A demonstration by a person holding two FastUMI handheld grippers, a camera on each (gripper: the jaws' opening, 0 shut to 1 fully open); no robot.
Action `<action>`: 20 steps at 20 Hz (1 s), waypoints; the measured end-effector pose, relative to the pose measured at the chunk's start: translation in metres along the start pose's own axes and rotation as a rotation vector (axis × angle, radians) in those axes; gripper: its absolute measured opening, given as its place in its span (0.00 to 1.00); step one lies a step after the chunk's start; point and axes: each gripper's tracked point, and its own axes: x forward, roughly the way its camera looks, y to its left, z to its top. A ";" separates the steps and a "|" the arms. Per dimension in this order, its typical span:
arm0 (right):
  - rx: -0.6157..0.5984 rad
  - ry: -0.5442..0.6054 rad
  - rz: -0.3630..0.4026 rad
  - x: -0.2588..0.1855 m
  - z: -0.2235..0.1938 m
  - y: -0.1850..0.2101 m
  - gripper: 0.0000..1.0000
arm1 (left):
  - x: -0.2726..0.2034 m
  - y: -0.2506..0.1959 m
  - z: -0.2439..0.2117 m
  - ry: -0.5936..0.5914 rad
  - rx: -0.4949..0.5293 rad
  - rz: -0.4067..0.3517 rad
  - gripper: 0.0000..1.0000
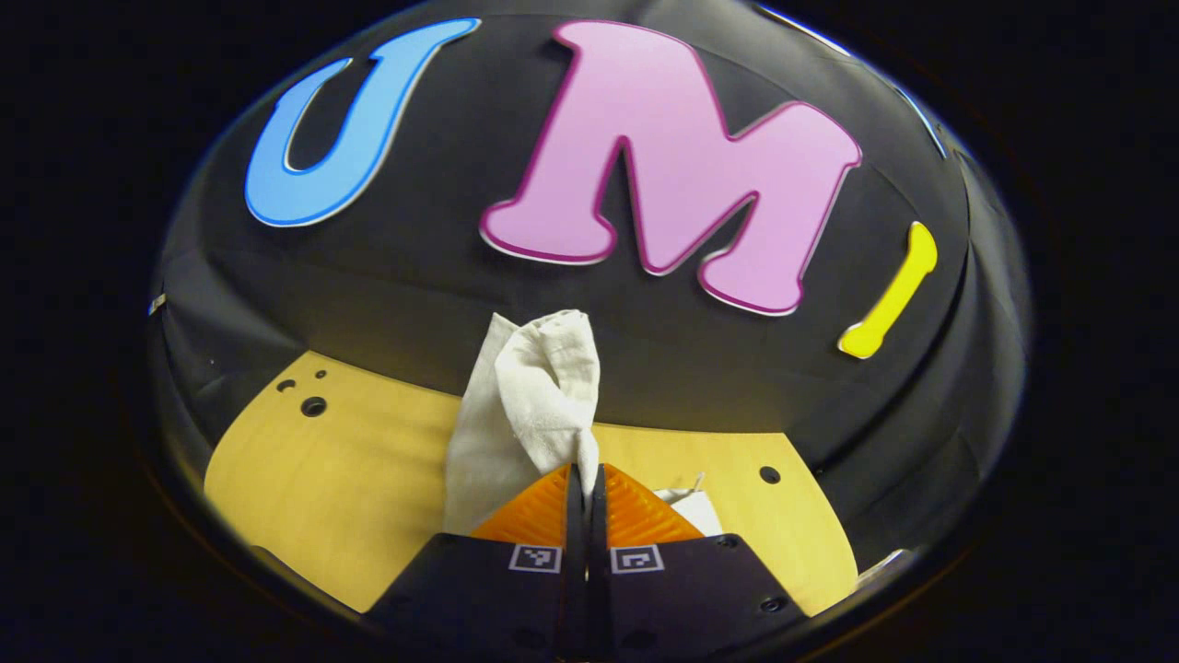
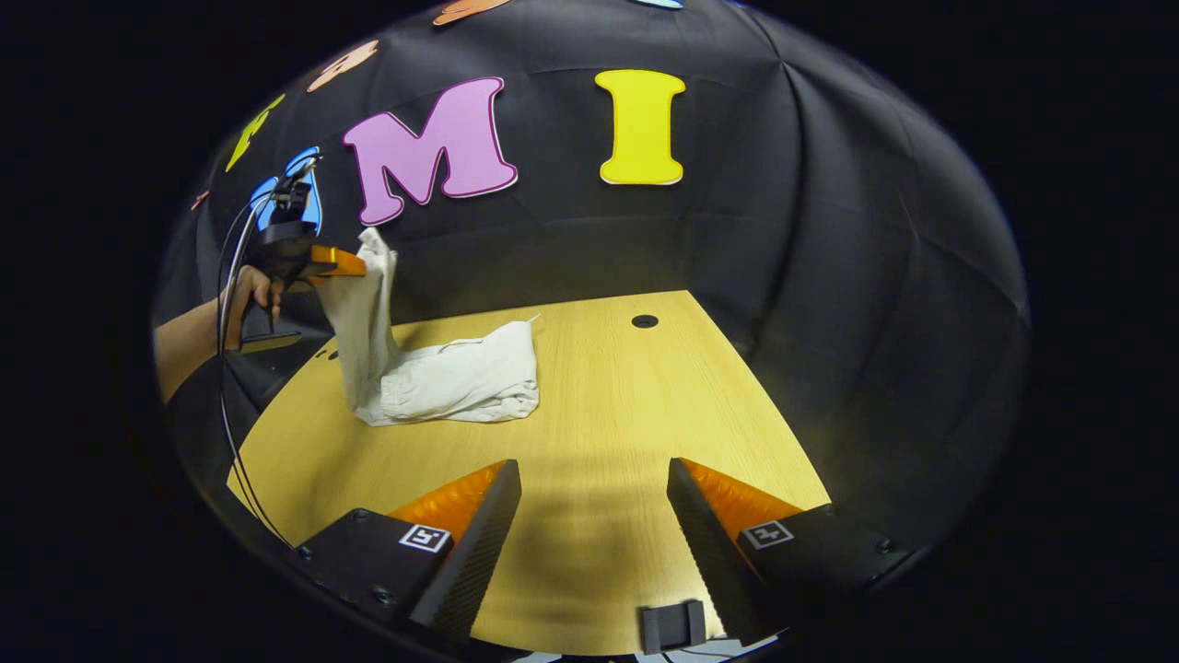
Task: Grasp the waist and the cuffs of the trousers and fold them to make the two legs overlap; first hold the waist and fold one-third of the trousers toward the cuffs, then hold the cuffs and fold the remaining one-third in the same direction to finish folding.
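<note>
Trousers: off-white, soft woven cotton trousers (image 2: 433, 373), light and limp, zero stiffness, so they drape and sag from any single pinch point. Left gripper (image 1: 585, 474) has its jaws closed tight on a bunched end of the cloth, lifted above the light wooden tabletop (image 2: 608, 405); can't tell if that end is waist or cuffs. The rest lies crumpled on the table's far-left part in the right gripper view. Long axis runs from the lifted end down, then along the table toward centre. Right gripper (image 2: 594, 525) spread wide, empty, well apart from the cloth; best grab judged at the free end's hem.
</note>
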 end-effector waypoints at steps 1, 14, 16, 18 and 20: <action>-0.001 0.003 0.006 0.001 -0.002 -0.006 0.98 | 0.004 -0.017 -0.006 0.008 0.009 -0.014 0.05; 0.070 0.035 0.053 0.001 -0.015 -0.068 0.99 | 0.039 -0.159 -0.109 0.182 0.142 -0.089 0.05; 0.073 0.026 0.056 0.001 -0.013 -0.069 0.99 | 0.041 -0.164 -0.132 0.224 0.157 -0.075 0.05; 0.070 0.026 0.058 0.000 -0.016 -0.070 0.99 | 0.042 -0.163 -0.149 0.262 0.158 -0.073 0.12; 0.064 0.026 0.067 0.000 -0.017 -0.067 0.99 | 0.035 -0.161 -0.161 0.276 0.158 -0.063 0.21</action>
